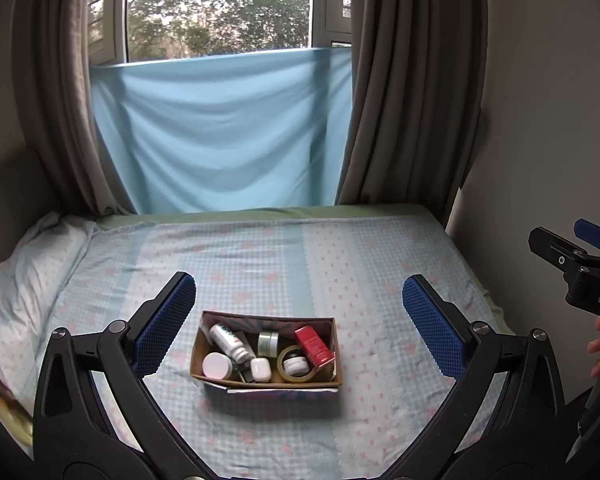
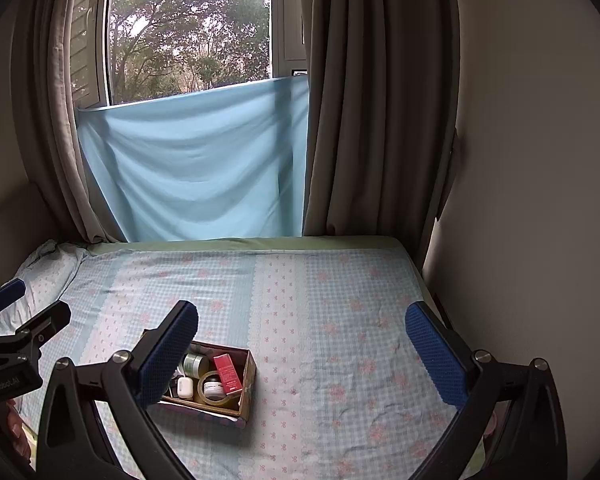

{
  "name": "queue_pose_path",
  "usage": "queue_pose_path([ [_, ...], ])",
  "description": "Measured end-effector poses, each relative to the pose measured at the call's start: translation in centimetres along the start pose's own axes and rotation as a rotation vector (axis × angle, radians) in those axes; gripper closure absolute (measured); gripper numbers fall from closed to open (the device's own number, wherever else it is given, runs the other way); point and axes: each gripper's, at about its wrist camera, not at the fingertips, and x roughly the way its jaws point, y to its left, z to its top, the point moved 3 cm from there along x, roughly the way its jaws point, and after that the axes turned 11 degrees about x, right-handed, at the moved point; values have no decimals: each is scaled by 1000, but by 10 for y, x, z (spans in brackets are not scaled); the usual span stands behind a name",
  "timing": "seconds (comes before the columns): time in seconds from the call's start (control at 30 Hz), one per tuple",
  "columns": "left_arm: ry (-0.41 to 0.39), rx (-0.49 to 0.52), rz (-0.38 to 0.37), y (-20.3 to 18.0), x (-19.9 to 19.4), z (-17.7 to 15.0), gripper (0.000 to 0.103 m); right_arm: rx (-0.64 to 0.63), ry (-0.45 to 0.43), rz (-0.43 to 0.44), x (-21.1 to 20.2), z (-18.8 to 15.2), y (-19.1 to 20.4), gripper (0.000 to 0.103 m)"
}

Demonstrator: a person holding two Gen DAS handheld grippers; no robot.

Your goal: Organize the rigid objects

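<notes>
A small cardboard box (image 1: 204,354) sits on the bed and holds several items: a red carton (image 1: 314,345), a white bottle (image 1: 230,341), a white-lidded jar (image 1: 216,365), a green jar (image 1: 269,342), a tape roll (image 1: 296,376) around a small jar, and a small white case (image 1: 261,369). My left gripper (image 1: 299,322) is open and empty, above and short of the box. My right gripper (image 2: 302,350) is open and empty, to the right of the box (image 2: 250,380); its left finger (image 2: 168,354) hides part of the box.
The bed (image 1: 300,248) has a blue checked sheet, with a pillow (image 1: 24,276) at the left. A wall (image 2: 520,200) borders its right side. Curtains and a light blue cloth (image 1: 220,132) hang behind the bed below a window.
</notes>
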Motion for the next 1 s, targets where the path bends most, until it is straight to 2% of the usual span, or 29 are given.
queue_pose_path([
  [0.6,-7,-3,-9,-2,-7,-1,0,0,-13,4,-3,-1,4,0],
  [0.83,-28,2,-52,-6,-11,0,0,2,-11,0,-4,-2,4,0],
  [1.0,-68,26,-9,-7,-18,5,0,6,-15,-4,-5,-1,3,0],
])
